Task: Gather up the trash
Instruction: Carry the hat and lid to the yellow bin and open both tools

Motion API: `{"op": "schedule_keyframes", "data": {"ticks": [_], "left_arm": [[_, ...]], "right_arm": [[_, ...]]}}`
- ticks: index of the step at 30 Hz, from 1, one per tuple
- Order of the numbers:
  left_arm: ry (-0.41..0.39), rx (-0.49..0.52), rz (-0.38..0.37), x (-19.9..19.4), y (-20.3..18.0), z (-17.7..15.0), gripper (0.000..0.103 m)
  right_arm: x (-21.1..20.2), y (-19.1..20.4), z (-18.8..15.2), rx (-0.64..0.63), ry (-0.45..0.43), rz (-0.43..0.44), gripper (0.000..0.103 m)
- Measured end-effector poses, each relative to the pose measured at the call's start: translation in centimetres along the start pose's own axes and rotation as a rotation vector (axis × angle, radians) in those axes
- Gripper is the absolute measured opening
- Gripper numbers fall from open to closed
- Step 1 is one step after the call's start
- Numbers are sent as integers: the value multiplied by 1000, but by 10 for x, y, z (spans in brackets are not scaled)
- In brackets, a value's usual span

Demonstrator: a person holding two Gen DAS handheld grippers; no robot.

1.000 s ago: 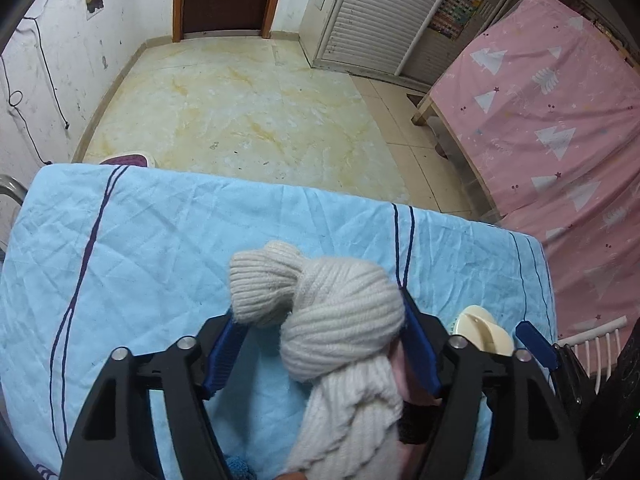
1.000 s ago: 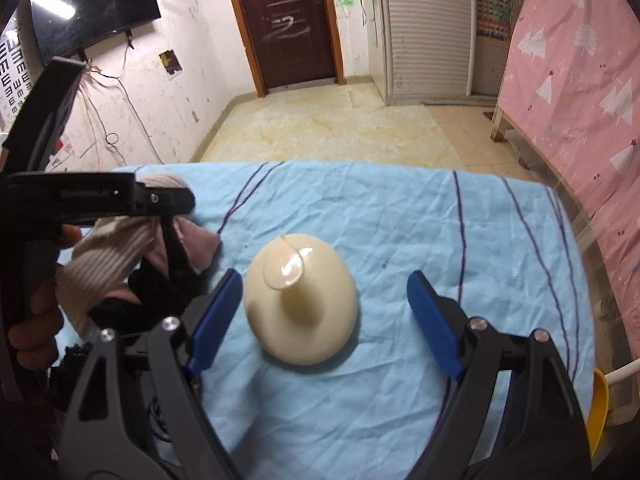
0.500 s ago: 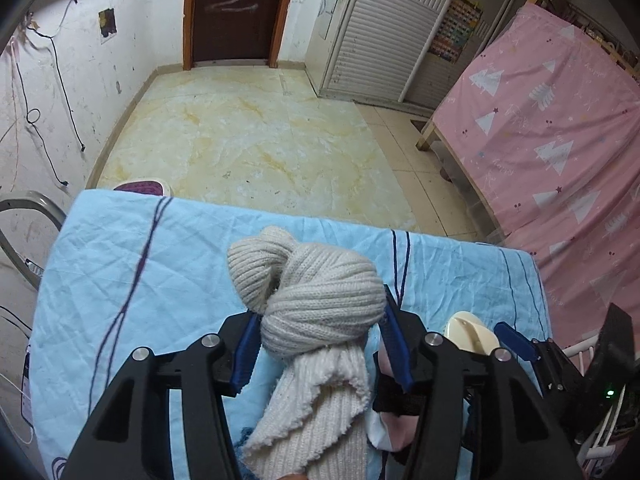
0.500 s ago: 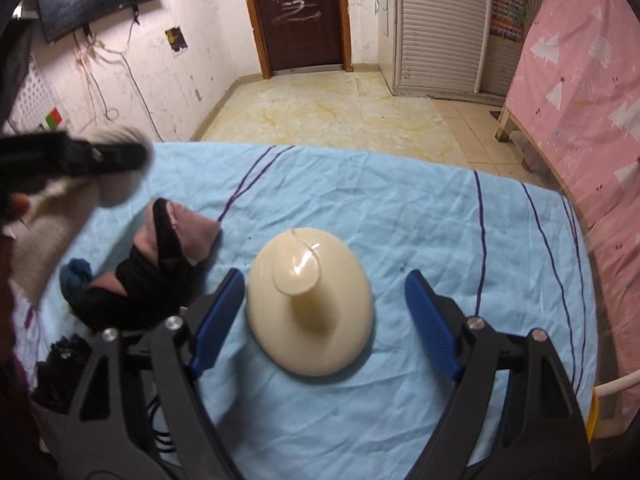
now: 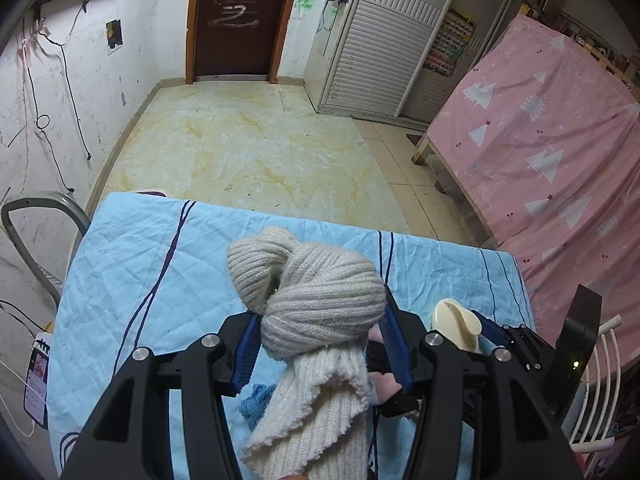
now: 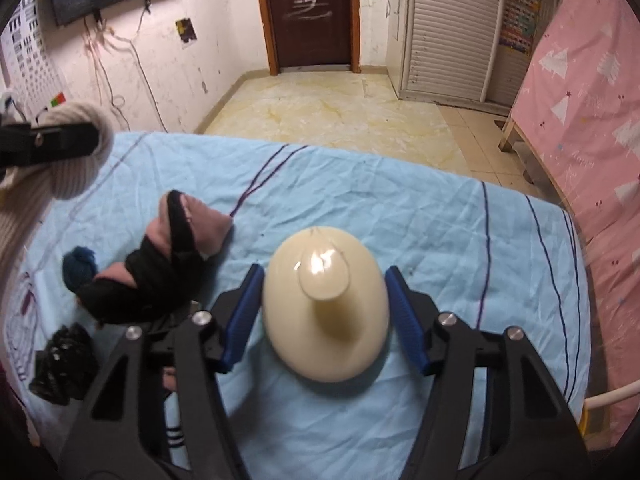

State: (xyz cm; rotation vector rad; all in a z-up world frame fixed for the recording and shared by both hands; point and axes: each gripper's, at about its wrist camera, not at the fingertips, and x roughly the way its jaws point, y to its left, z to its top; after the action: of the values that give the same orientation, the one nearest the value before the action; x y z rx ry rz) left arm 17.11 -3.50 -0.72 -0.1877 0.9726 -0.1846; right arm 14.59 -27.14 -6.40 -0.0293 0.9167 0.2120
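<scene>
Ribbed knit scarf (image 5: 320, 304); glossy smooth dome (image 6: 326, 316).

Lower end of the knotted cream knit (image 5: 320, 316) cut off by the bottom edge of the left wrist view, beneath the left gripper (image 5: 316, 344). Behind that knot, only slivers of the pink-and-black bundle (image 5: 384, 384) and of a blue scrap (image 5: 256, 400); kind of fabric not readable. Right of the knot, cream dome (image 5: 456, 322) half masked by gripper bodies. In the right wrist view, dome's (image 6: 326, 304) near edge covered by the right gripper (image 6: 326, 316); actual contact of jaws with dome sides unclear. Left of the dome, black crumpled lump (image 6: 64, 364) too dark to identify. Table (image 6: 440, 240) corners lost past the fisheye rim.
</scene>
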Motion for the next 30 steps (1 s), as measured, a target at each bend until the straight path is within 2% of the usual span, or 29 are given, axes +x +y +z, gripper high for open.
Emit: {"op": "schedule_keyframes", "data": {"ticks": [6, 12, 19, 30], "left_arm": [[-30, 18, -4, -20, -14, -6, 45], [-55, 60, -15, -38, -41, -13, 45], [-74, 129, -35, -52, -87, -24, 45], [-59, 267, -69, -54, -174, -49, 46]], "right_arm": [[-31, -10, -7, 48, -72, 26, 60], [-63, -29, -18, 95, -141, 16, 60], [-102, -61, -38, 159, -219, -13, 60], [-138, -123, -83, 270, -282, -56, 60]]}}
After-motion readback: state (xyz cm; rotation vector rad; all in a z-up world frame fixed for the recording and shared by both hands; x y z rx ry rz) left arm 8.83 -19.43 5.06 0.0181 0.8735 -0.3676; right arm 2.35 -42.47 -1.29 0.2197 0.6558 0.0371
